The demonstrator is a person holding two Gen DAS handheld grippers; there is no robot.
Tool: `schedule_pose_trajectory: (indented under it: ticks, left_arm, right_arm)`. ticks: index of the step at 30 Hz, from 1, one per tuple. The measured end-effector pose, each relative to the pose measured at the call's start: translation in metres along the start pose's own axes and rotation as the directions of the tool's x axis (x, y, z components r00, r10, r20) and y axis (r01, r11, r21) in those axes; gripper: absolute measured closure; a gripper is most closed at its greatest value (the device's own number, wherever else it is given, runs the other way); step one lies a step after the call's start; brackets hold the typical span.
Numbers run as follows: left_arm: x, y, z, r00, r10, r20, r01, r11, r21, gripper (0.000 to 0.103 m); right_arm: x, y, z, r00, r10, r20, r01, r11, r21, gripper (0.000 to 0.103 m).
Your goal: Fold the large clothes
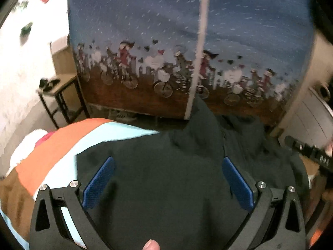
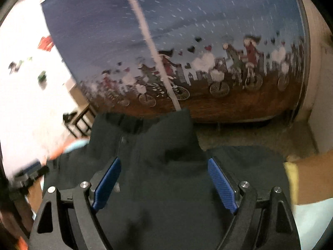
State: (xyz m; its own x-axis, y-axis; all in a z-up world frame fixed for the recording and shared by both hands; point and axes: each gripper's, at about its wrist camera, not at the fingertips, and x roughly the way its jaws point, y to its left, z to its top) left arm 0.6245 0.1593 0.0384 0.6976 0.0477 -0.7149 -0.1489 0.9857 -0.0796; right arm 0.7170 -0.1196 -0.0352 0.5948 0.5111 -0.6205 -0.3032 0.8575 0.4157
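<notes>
Nowhere readable writing; both claws (image 1: 168, 180) (image 2: 164, 180) gape over dark garment (image 1: 166, 166).

A large dark garment (image 1: 166, 177), near black with a greenish cast, lies spread and rumpled across the lower centre of the left wrist view, over striped bedding at lower left. In the right wrist view the garment (image 2: 166, 166) fills the lower middle; a raised, collar-like fold peaks at the centre, a seam running beside it.
</notes>
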Motion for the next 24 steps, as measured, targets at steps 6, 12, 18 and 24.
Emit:
schedule_pose_trajectory:
  ticks: [6, 12, 18, 24]
  left_arm:
    - [0.050, -0.009, 0.041, 0.995, -0.037, -0.090, 0.031, 0.997, -0.076, 0.001]
    - [0.072, -0.017, 0.052, 0.996, -0.002, -0.089, -0.009, 0.993, -0.114, 0.001]
    - [0.093, -0.037, 0.050, 0.996, 0.045, -0.073, -0.048, 0.998, -0.036, 0.001]
    - [0.118, -0.031, 0.037, 0.994, -0.002, -0.111, -0.007, 0.997, -0.082, 0.002]
  right_arm:
    - [0.056, -0.007, 0.018, 0.996, -0.067, -0.064, 0.075, 0.990, 0.121, 0.018]
    - [0.076, -0.021, 0.002, 0.994, -0.106, -0.028, 0.109, 0.977, 0.180, 0.018]
    - [0.079, -0.029, -0.016, 0.998, -0.037, 0.056, 0.026, 0.982, 0.184, 0.018]
    - [0.087, -0.029, -0.027, 0.998, -0.027, 0.060, 0.016, 0.986, 0.168, 0.018]
